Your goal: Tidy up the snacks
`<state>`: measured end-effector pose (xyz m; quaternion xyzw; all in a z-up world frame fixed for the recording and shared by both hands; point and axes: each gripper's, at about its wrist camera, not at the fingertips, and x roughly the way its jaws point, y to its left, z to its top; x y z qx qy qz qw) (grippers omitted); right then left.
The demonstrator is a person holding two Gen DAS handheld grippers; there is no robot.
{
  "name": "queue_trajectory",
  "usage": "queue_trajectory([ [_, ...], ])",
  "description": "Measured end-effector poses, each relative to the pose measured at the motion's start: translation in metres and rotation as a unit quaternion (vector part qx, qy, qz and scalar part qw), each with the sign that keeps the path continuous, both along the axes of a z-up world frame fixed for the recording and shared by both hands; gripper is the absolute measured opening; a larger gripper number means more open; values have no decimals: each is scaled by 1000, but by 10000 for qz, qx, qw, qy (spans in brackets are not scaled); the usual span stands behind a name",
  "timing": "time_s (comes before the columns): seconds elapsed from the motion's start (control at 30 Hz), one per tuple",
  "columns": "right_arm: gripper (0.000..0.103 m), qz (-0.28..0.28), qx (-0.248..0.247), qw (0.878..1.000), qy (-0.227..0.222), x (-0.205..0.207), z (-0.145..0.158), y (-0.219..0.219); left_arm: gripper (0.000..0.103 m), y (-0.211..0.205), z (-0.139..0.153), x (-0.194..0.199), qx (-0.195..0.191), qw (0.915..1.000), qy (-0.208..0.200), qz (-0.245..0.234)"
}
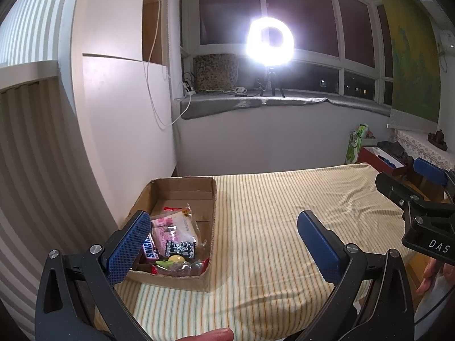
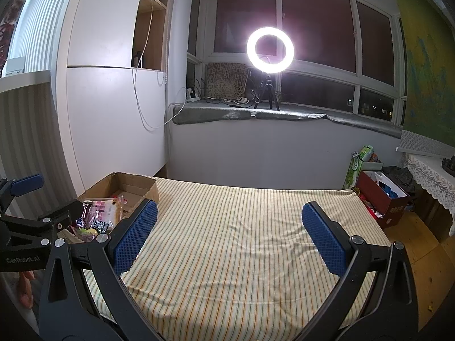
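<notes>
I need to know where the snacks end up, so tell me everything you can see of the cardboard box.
The cardboard box is a shallow, open-topped tray of plain brown corrugated card with rough, torn edges. It sits flat on the striped cloth at its left side, close to the white wall. Snack packets fill its near end, a Snickers bar among them; the far end is bare. Neither tongs touches it.

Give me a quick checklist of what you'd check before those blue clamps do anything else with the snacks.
1. Left tool open and empty: ok.
2. Right tool open and empty: ok.
3. Snacks inside the cardboard box: ok.
4. Striped cloth free of loose snacks: ok, none visible.
5. Box sitting flat on the cloth: ok.
6. Anything hidden under the top snacks: cannot tell.
</notes>
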<state>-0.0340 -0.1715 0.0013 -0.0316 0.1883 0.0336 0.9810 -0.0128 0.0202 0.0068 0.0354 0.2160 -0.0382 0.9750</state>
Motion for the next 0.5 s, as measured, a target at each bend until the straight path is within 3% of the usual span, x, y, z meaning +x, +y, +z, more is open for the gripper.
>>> queue_trajectory([
  [0.5, 103, -3, -2, 10000, 1, 0, 0, 0, 102, -5, -1, -1, 1, 10000, 82, 32],
])
